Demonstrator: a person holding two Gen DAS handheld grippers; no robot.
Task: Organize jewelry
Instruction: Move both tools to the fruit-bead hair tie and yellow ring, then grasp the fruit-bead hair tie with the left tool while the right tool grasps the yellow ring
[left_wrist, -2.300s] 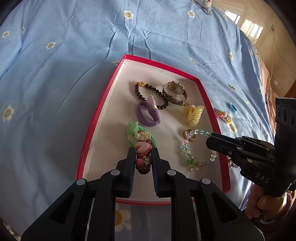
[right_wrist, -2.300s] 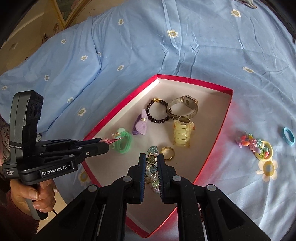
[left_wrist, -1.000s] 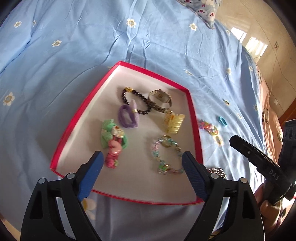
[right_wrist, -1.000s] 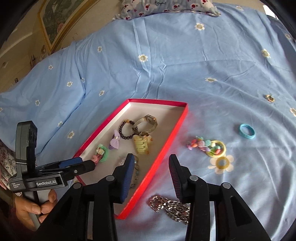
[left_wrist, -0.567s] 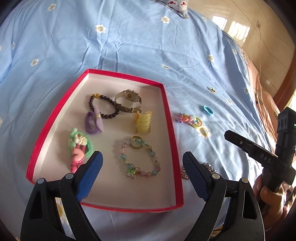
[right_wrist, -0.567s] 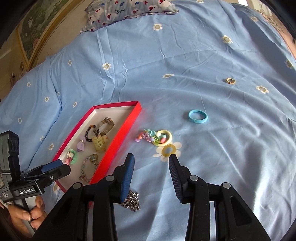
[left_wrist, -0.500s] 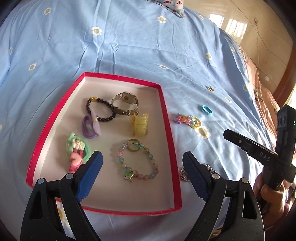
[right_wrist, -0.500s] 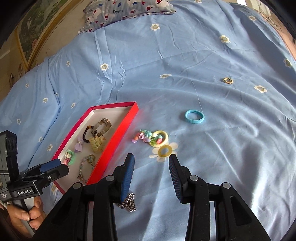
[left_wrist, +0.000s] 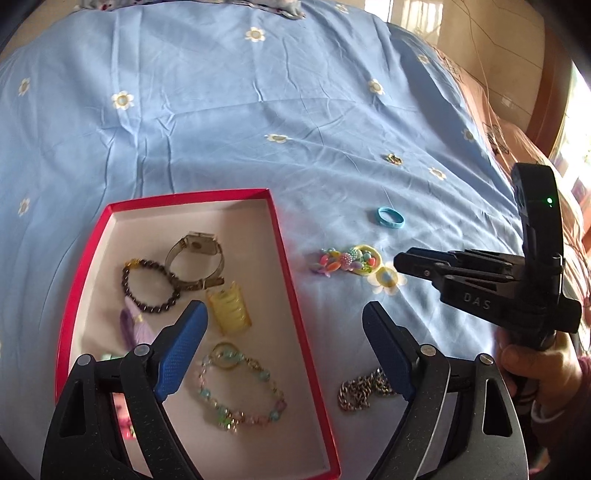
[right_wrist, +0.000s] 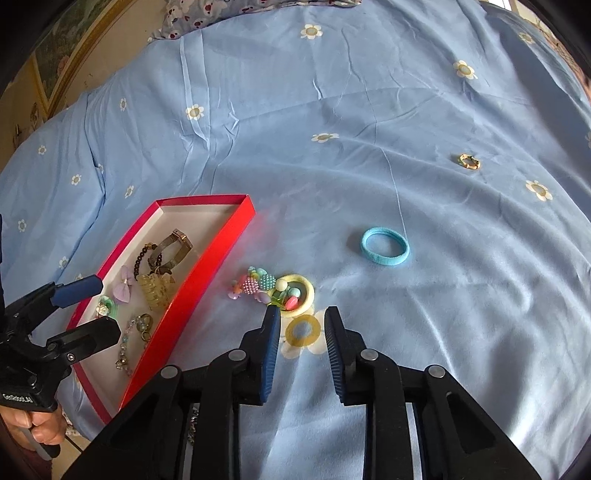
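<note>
Jewelry split between red tray (left_wrist: 300, 325) and blue flowered bedsheet (left_wrist: 221, 122). In tray: gold watch (left_wrist: 195, 254), dark bead bracelet (left_wrist: 147, 286), yellow hair claw (left_wrist: 229, 312), purple bow clip (left_wrist: 133, 326), pastel bead bracelet (left_wrist: 240, 387), green-pink clip partly hidden behind left fingers. On sheet, outside tray: colorful bead charm on yellow ring (right_wrist: 275, 290), blue hair tie (right_wrist: 385, 246), small gold ring (right_wrist: 468, 161) far off, silver chain (left_wrist: 364, 391) just beside tray's right wall.

Left gripper (left_wrist: 284, 341) fingers wide apart, holding nothing; it straddles tray's right wall, left finger over tray interior, right finger over sheet with its lower edge overlapping the chain in view. Contact there cannot be told.

Right gripper (right_wrist: 300, 338) fingers partly open, empty, low over sheet, framing a printed yellow flower (right_wrist: 303, 332). Left fingertip sits just at near edge of bead charm; touching or not unclear. Blue hair tie well apart beyond the fingers, up and right. Tray lies to the left of right gripper.
</note>
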